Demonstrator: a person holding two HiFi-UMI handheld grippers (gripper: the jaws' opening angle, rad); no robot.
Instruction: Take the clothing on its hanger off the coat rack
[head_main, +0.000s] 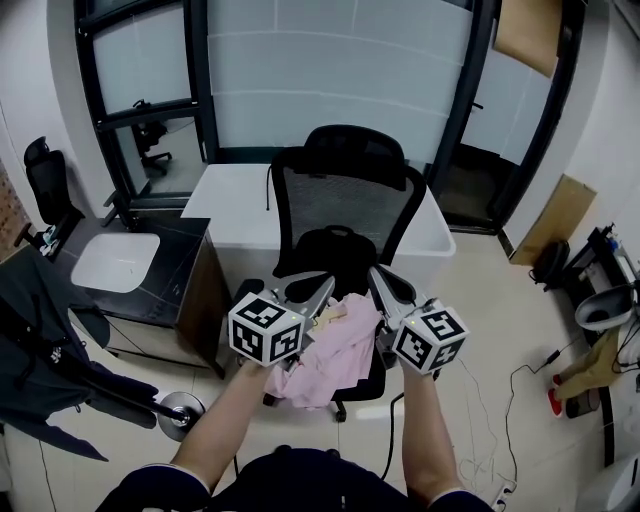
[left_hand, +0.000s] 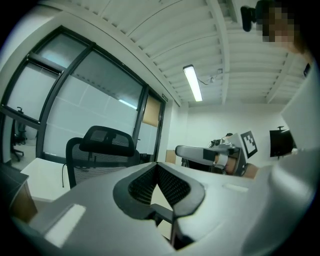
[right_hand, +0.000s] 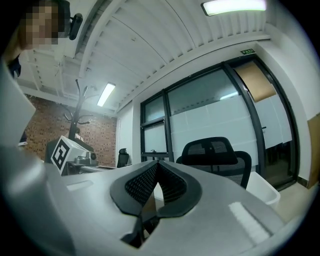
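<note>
Left gripper and right gripper hover level above pink clothing heaped on the chair. Their fingers are together and empty, likely because the clothing is already set down.

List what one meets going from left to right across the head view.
dark jacket → coat rack base → left gripper → right gripper → cardboard sheet

left gripper closed, right gripper seemingly closed

pink cloth soft, crumpled — chair back black mesh — floor glossy
</note>
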